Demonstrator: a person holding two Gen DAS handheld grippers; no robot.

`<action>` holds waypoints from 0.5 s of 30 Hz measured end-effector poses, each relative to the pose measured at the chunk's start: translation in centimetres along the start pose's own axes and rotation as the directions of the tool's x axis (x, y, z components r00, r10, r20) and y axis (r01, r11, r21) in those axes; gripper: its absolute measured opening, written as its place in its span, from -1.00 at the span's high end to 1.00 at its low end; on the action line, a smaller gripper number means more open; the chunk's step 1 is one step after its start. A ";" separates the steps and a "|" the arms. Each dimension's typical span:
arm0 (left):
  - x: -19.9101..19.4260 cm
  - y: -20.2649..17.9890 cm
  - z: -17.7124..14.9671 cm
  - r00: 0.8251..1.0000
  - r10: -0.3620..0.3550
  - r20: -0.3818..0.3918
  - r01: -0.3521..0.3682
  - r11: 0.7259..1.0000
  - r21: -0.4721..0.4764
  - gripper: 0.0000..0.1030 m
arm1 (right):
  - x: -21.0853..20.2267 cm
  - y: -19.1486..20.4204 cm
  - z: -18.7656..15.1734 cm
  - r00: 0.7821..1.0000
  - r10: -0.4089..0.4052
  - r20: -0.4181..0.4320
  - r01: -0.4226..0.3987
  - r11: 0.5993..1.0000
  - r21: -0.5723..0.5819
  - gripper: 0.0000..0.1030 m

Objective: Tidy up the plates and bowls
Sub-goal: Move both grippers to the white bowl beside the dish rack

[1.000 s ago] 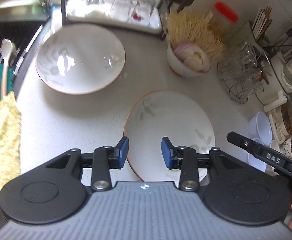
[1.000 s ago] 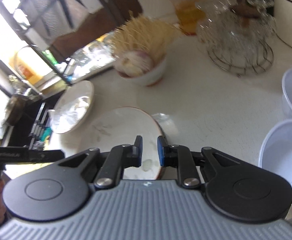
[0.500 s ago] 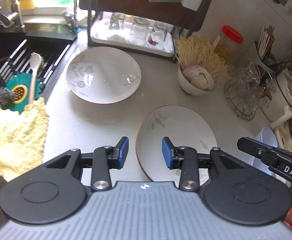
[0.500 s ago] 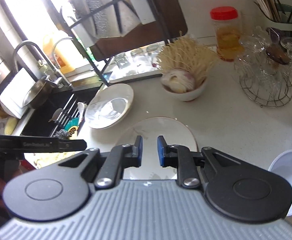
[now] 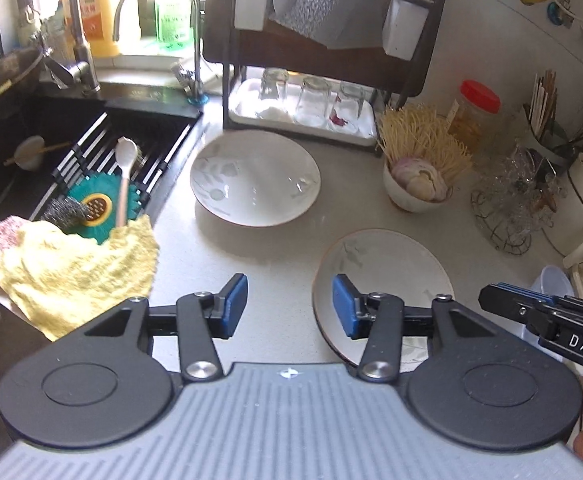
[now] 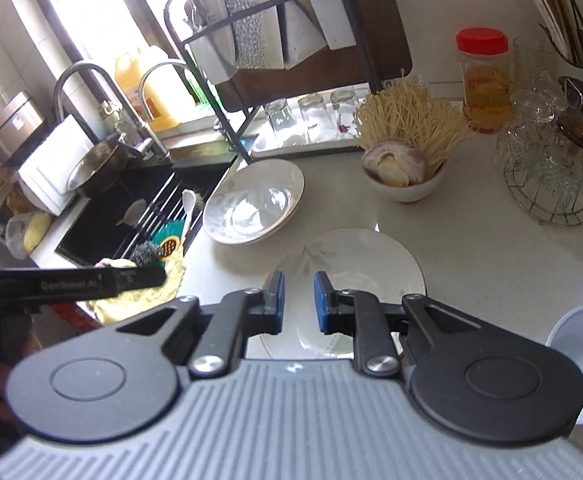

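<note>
Pale stone countertop (image 5: 275,248) runs from the sink (image 5: 19,160) to the dish rack (image 5: 315,60). On it a deep white bowl (image 5: 255,178) sits in front of the rack, and a flat plate (image 5: 379,268) lies nearer, apart from it. Above the plate, the left gripper (image 5: 289,306) is spreading its fingers, nothing between them. The right gripper (image 6: 297,302) holds a narrow empty gap.

Two white plates (image 5: 254,178) (image 5: 383,268), one filled bowl (image 5: 413,190), three upturned glasses (image 5: 311,100) (image 5: 273,90) (image 5: 349,102).
</note>
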State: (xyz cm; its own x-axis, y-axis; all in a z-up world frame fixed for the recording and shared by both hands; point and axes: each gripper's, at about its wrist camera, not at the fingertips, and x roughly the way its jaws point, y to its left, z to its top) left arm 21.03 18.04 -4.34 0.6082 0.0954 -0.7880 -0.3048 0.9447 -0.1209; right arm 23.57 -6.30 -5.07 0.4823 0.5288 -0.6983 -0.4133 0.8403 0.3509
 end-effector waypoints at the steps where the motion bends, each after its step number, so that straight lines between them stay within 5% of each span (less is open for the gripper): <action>1: -0.2 0.1 0.0 1.000 0.000 0.004 0.000 1.000 0.004 -0.07 | -0.1 0.1 0.0 1.000 -0.001 0.001 0.001 1.000 -0.002 0.62; 15: 0.5 3.2 0.2 1.000 -0.017 -0.022 0.017 1.000 -0.026 -0.19 | 1.8 2.9 0.0 1.000 -0.014 0.001 0.014 1.000 -0.009 0.62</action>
State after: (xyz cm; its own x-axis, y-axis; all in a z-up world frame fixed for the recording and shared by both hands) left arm 20.55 21.14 -4.98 0.5968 0.0719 -0.7991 -0.3133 0.9378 -0.1496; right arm 23.26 -2.93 -5.27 0.4891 0.5174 -0.7023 -0.4139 0.8463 0.3353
